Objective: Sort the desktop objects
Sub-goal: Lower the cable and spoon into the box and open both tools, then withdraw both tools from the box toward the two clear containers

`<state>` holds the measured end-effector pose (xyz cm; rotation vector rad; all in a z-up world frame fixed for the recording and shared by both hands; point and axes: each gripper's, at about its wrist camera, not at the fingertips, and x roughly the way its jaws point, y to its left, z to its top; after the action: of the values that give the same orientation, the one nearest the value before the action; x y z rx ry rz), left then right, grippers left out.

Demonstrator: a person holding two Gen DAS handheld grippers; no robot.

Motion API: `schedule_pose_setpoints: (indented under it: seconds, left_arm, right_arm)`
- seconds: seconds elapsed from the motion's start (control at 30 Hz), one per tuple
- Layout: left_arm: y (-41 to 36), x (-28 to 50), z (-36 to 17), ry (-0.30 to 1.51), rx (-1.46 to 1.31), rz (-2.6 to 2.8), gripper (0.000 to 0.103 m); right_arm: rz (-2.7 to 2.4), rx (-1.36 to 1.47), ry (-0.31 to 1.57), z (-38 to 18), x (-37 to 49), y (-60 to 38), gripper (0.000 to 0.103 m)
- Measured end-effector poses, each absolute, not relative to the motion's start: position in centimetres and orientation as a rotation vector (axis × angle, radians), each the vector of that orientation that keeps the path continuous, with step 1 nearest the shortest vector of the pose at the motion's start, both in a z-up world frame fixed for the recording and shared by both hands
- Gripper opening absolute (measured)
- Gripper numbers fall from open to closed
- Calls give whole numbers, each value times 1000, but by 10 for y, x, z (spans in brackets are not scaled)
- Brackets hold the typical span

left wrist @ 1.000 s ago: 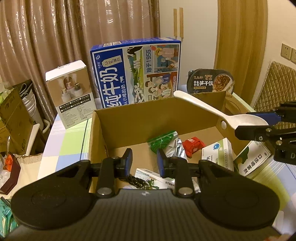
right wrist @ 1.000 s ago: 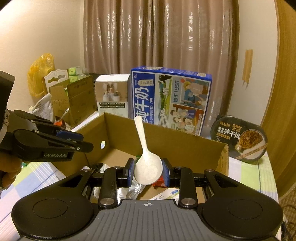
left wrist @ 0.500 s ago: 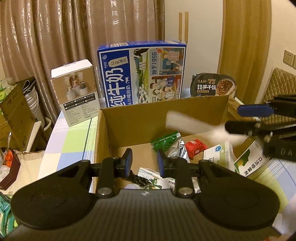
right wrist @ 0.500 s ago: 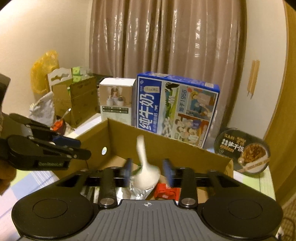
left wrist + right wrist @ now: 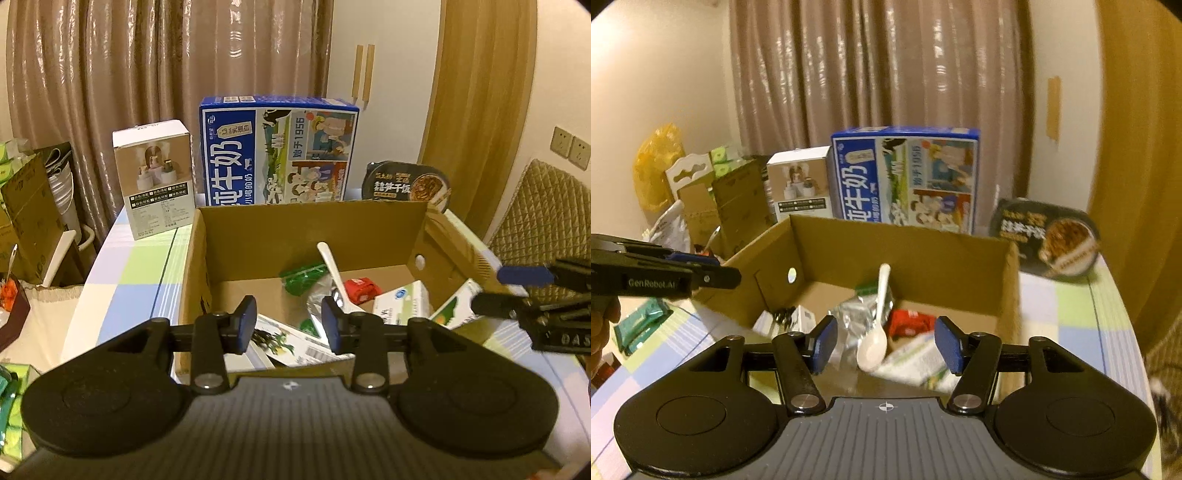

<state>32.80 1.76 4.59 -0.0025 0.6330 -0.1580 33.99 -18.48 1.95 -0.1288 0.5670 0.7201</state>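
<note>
An open cardboard box (image 5: 310,221) (image 5: 905,243) stands on the table. Inside it a white spoon (image 5: 334,271) (image 5: 875,334) lies on a silver foil pouch (image 5: 855,319), beside a green packet (image 5: 303,275), a small red packet (image 5: 362,290) (image 5: 910,323) and white medicine boxes (image 5: 404,301). My right gripper (image 5: 884,349) hangs open above the box's near side with nothing between its fingers; the left wrist view shows it at the right (image 5: 513,291). My left gripper (image 5: 288,325) is open and empty over the box's near edge, and appears at the left of the right wrist view (image 5: 713,267).
Behind the box stand a blue milk carton (image 5: 279,149), a small white product box (image 5: 155,194) and a black instant-rice bowl (image 5: 406,184). Green packets (image 5: 641,326) lie on the checked tablecloth to the left. Cardboard boxes and bags crowd the far left; a quilted chair back (image 5: 539,218) is at the right.
My right gripper opened and let go of the white spoon, which dropped into the box onto the foil pouch. Both grippers drew back a little from the box.
</note>
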Motion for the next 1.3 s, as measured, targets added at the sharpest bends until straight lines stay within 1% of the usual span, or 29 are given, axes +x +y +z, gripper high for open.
schedule_pose_setpoints:
  seconds: [0.1,0.17,0.2,0.23,0.27,0.3,0.33,0.37,0.47,0.5,0.53,0.77,1.03,1.3]
  left_arm:
    - [16,311,50,632,-25,-158,39]
    - [14,300,51,638,-33,-162,46]
    - [12,295,50,643,-34,-164,48]
    - [10,288,50,650,-35,-167,53]
    - [8,281,49,656,-38,-170,60]
    - [6,275,49,661,-40,-175,64]
    - [3,267,48,666,-39,-182,71]
    - [0,260,47,671,-37,-186,76]
    - [-7,238,45,693,-41,-196,85]
    - [-9,231,45,699,-41,-197,86]
    - [-11,224,44,705,-39,-195,90]
    - [-27,185,38,749,-13,-191,94]
    - [-35,155,32,777,-12,-162,98]
    - [-44,143,26,801,-21,-165,98]
  right_arm:
    - [693,-106,579,20,319,-205,65]
    - [670,-71,603,19,305,-219,72]
    - [659,-50,617,18,298,-227,74]
    - [651,-39,631,17,291,-232,77]
    - [643,-35,642,15,282,-238,81]
    - [636,-36,648,14,274,-242,83]
    - [630,-44,653,13,266,-247,86]
    - [624,-51,655,12,259,-250,88]
    - [602,-56,661,10,239,-263,94]
    - [595,-53,664,10,233,-267,94]
    - [590,-52,668,10,228,-272,95]
    - [571,-71,695,9,195,-294,101]
    - [536,-34,724,8,176,-316,101]
    - [523,-39,736,7,168,-326,101]
